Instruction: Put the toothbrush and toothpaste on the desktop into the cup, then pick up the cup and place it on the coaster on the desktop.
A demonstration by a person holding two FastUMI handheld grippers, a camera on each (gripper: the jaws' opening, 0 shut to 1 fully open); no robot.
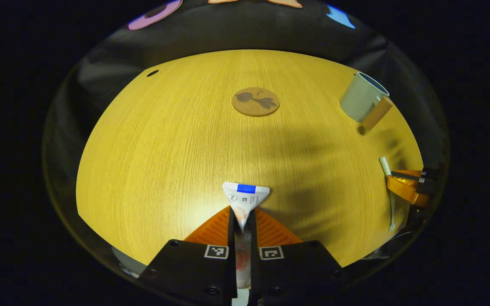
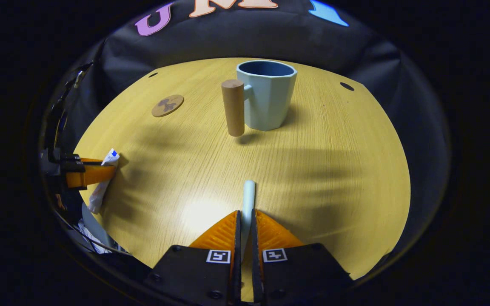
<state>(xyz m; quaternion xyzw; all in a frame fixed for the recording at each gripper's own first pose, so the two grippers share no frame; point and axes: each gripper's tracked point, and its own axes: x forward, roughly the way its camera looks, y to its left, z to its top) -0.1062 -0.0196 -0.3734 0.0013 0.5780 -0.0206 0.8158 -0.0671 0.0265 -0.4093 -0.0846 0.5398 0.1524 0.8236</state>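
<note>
Both jaws clamp their loads, toothpaste (image 1: pixel 245 199) left, toothbrush (image 2: pixel 248 199) right, tips forward, presumably to drop into the cup (image 2: pixel 266 95).

The left gripper view looked forward and down from low over the near edge of the wooden desktop (image 1: pixel 164 148), facing the coaster (image 1: pixel 255 101), with the cup (image 1: pixel 362 102) far right. The right gripper view sat equally low but nearer the cup (image 2: pixel 267 94), the coaster (image 2: pixel 167 105) off to its left. Both shared the desktop, cup and coaster, and each caught the other gripper at its edge.
</note>
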